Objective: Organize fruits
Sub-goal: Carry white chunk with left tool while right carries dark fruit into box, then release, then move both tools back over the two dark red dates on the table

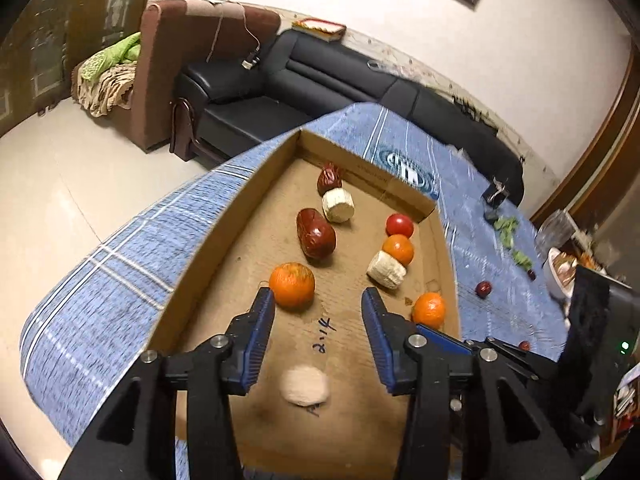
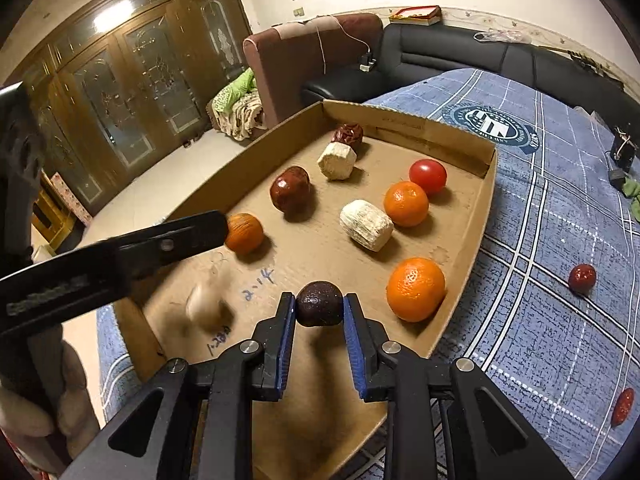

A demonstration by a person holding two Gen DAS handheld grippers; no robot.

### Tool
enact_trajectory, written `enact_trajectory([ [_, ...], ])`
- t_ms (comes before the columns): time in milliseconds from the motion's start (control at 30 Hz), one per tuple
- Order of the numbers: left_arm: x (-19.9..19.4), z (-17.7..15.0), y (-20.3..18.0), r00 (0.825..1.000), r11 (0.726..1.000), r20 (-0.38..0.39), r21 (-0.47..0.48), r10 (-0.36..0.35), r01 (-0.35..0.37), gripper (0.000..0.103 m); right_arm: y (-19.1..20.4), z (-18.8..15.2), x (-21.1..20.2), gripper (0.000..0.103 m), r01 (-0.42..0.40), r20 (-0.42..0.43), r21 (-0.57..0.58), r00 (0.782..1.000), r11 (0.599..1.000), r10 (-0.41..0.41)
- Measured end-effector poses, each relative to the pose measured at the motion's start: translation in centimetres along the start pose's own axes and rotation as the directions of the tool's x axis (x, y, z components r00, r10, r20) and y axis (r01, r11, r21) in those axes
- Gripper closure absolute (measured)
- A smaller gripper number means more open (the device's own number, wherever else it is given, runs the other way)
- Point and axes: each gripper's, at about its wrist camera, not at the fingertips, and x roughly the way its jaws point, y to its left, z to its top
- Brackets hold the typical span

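A cardboard tray (image 1: 224, 224) (image 2: 460, 148) on a blue plaid cloth holds oranges (image 1: 292, 284) (image 2: 416, 289), red dates (image 1: 316, 234) (image 2: 290, 189), a tomato (image 1: 399, 225) (image 2: 428, 176) and pale cut chunks (image 1: 386, 269) (image 2: 366, 225). My left gripper (image 1: 318, 300) is open above the tray; a blurred pale chunk (image 1: 305, 385) (image 2: 206, 300) lies or falls below it. My right gripper (image 2: 319, 304) is shut on a dark red date (image 2: 319, 303) above the tray's near part.
Loose red dates (image 2: 582, 278) (image 1: 483, 289) lie on the cloth (image 2: 540, 320) right of the tray. Green leaves (image 1: 506, 228), a bowl (image 1: 558, 272) and a small black object (image 2: 622, 152) sit at the far right. Sofas stand behind the table.
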Motion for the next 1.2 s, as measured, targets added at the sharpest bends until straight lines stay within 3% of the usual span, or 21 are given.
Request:
enact_trajectory([
  [267, -3.7, 0.3, 0.3, 0.996, 0.998, 0.076, -0.046, 0.040, -0.036, 0.054, -0.3, 0.1, -3.8, 0.075, -0.014, 0.147, 0.020, 0.989, 1.000, 0.011],
  [333, -4.9, 0.3, 0.1, 0.993, 0.997, 0.101, -0.049, 0.057, -0.052, 0.046, -0.6, 0.2, -4.6, 0.075, -0.016, 0.173, 0.033, 0.985, 0.999, 0.010],
  [467, -6.6, 0.1, -0.3, 0.975, 0.988, 0.160, -0.042, 0.153, -0.148, 0.043, -2.0, 0.4, -6.0, 0.075, -0.015, 0.224, 0.090, 0.974, 0.996, -0.005],
  [567, -7.1, -0.2, -0.6, 0.967, 0.985, 0.187, -0.052, 0.174, -0.167, 0.043, -2.8, 0.3, -7.1, 0.075, -0.014, 0.251, 0.123, 0.968, 0.992, -0.018],
  [767, -7.6, -1.4, -2.3, 0.966, 0.987, 0.206, -0.022, 0.158, -0.157, 0.042, -3.8, -0.6, -9.0, 0.075, 0.003, 0.277, 0.167, 0.960, 0.986, -0.050],
  [900, -7.0, -2.1, -3.7, 0.974, 0.993, 0.190, -0.010, 0.120, -0.120, 0.042, -4.4, -1.9, -10.2, 0.075, 0.028, 0.281, 0.194, 0.956, 0.981, -0.083],
  [1200, -6.0, -3.9, -9.6, 0.991, 0.992, 0.136, 0.125, 0.009, -0.026, 0.042, -8.4, -4.2, -13.9, 0.075, 0.076, 0.305, 0.309, 0.936, 0.948, -0.174],
])
